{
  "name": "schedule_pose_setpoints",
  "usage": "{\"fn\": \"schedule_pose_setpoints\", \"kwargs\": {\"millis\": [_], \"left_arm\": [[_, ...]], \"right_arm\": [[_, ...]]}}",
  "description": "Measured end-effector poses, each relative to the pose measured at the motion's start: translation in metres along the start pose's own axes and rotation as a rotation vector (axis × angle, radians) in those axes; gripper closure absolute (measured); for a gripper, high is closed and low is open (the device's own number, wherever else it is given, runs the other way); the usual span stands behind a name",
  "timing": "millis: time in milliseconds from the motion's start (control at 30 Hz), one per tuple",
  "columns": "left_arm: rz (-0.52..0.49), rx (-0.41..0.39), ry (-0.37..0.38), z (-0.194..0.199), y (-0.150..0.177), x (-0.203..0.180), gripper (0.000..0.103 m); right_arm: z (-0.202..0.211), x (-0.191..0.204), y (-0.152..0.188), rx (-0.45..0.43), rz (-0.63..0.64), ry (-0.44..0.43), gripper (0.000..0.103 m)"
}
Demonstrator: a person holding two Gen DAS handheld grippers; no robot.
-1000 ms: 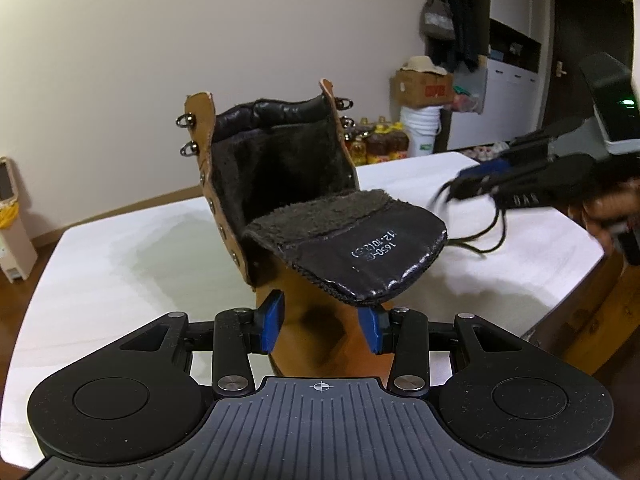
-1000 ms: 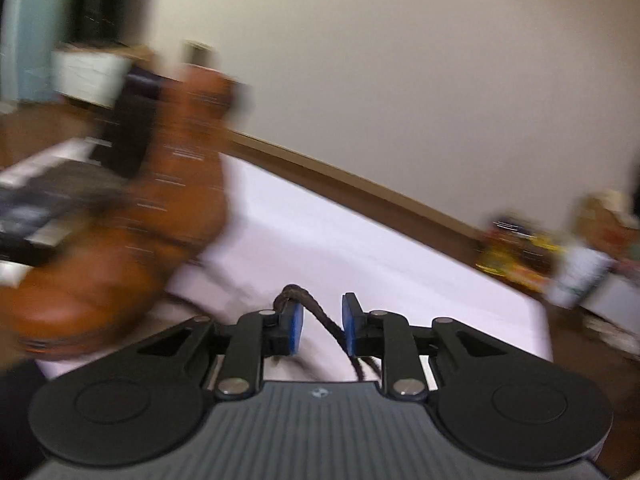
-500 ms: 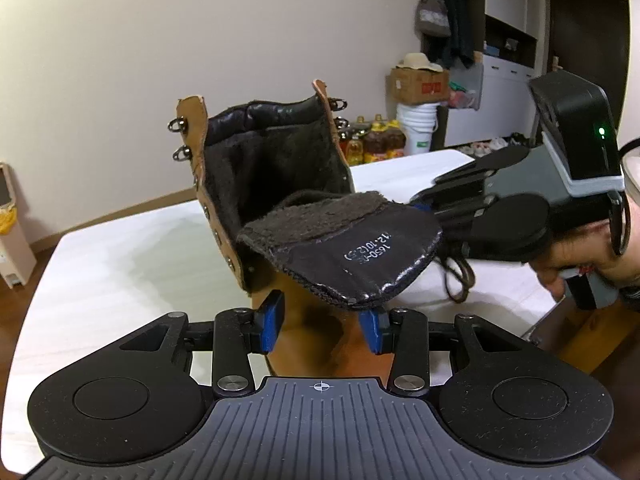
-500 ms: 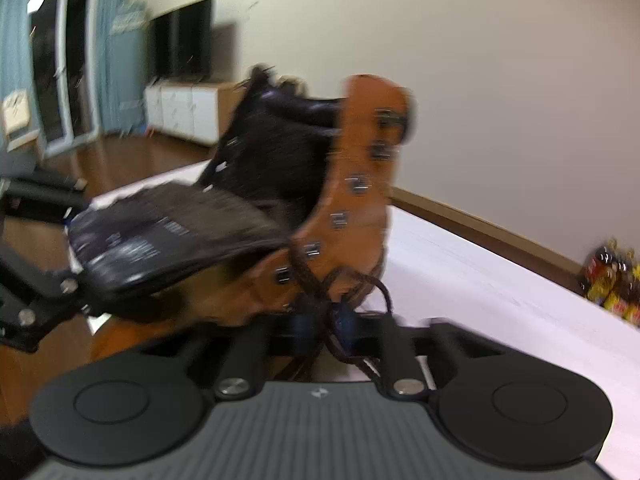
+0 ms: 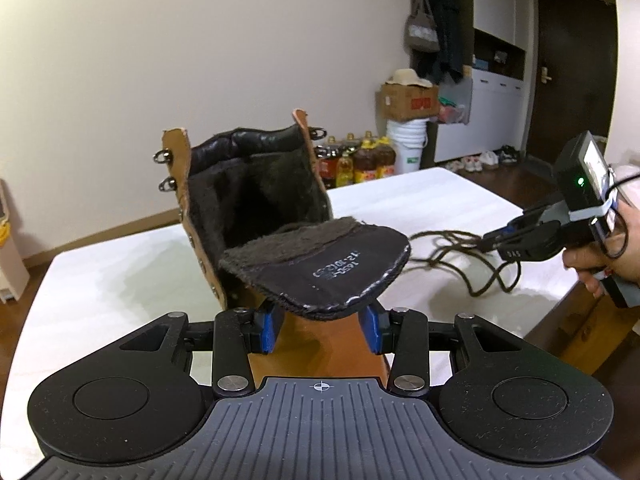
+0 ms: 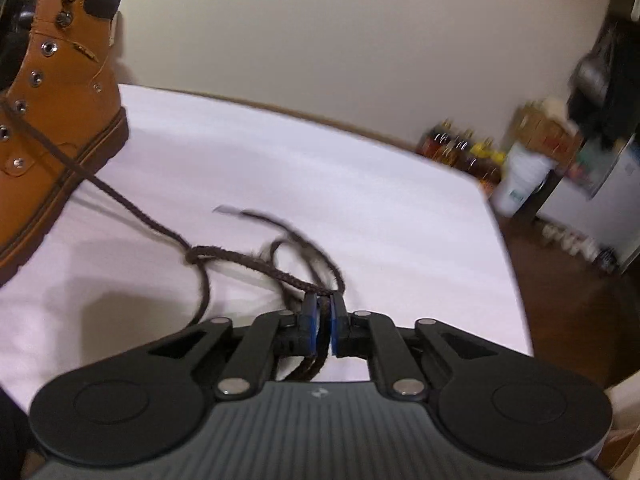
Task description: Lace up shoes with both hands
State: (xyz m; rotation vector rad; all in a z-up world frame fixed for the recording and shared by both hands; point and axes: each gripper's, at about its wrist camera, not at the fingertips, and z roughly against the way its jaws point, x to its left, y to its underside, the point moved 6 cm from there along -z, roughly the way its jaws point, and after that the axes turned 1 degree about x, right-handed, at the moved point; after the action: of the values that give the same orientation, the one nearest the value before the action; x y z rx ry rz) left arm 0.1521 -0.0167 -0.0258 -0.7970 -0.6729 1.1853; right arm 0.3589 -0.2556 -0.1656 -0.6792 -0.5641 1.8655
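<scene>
A white bench [image 5: 120, 280] carries a tan leather boot [image 6: 52, 120] that stands upright on its brown sole near the front edge, its dark fleece-lined shaft open and its fleece-backed tongue [image 5: 320, 264] folded forward and down, size print showing. The left gripper [image 5: 320, 328] sits at the boot's front below that tongue, its blue-padded fingers [image 5: 267, 326] set one on each side of the tan leather, close against it; whether the pads actually press the leather cannot be told. Well off to the right of the boot, near the bench's far side edge, a person's hand [image 5: 608, 252] holds the right gripper [image 6: 323, 326], whose fingers stand nearly together and pinch a doubled strand of the dark brown braided lace [image 6: 248, 260]; its jaws have just been opening a little from a tighter squeeze, with the lace between them. From the boot's side eyelets the lace runs slack across the white surface, knots once, and loops loosely before reaching the pads, one free end with a pale tip [image 6: 224, 209] lying on the bench beyond. Metal hooks [image 5: 164, 170] line the shaft's upper edges, unlaced.
</scene>
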Motion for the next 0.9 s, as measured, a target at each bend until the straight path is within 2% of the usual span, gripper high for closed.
{"fn": "schedule_pose_setpoints", "kwargs": {"millis": [33, 167, 267, 367, 500, 533, 567, 667, 733, 800, 833, 900], "left_arm": [[-0.004, 0.002, -0.002, -0.001, 0.0, -0.001, 0.06], [-0.003, 0.005, -0.008, -0.003, -0.001, -0.002, 0.06], [0.0, 0.006, -0.013, -0.004, -0.002, -0.001, 0.06], [0.001, 0.004, -0.013, -0.004, -0.002, -0.001, 0.06], [-0.001, 0.007, -0.011, -0.004, -0.002, -0.001, 0.06], [0.0, 0.007, -0.011, -0.004, -0.001, -0.001, 0.06], [0.0, 0.007, -0.01, -0.003, -0.001, 0.0, 0.06], [0.002, -0.012, -0.002, 0.0, -0.002, 0.0, 0.06], [0.013, -0.028, 0.006, 0.001, -0.004, 0.002, 0.06], [0.013, -0.04, 0.009, 0.003, -0.006, 0.002, 0.06], [0.013, -0.048, 0.01, 0.004, -0.007, 0.003, 0.06], [0.012, -0.06, 0.013, 0.006, -0.009, 0.003, 0.06]], "right_arm": [[0.011, 0.005, -0.002, -0.034, 0.014, -0.039, 0.072], [0.05, 0.038, -0.005, -0.161, 0.108, -0.207, 0.072], [0.048, 0.08, -0.021, -0.221, 0.211, -0.293, 0.072], [0.037, 0.107, -0.045, -0.267, 0.238, -0.357, 0.072], [0.022, 0.126, -0.067, -0.325, 0.278, -0.341, 0.073], [0.019, 0.134, -0.074, -0.328, 0.285, -0.338, 0.078], [0.017, 0.138, -0.079, -0.331, 0.29, -0.333, 0.101], [0.021, 0.126, -0.076, -0.334, 0.286, -0.292, 0.1], [0.017, 0.101, -0.068, -0.287, 0.244, -0.188, 0.1], [0.011, 0.072, -0.053, -0.2, 0.174, -0.094, 0.1], [0.007, 0.057, -0.045, -0.147, 0.125, -0.098, 0.097], [0.01, 0.048, -0.032, -0.086, 0.085, -0.184, 0.089]]}}
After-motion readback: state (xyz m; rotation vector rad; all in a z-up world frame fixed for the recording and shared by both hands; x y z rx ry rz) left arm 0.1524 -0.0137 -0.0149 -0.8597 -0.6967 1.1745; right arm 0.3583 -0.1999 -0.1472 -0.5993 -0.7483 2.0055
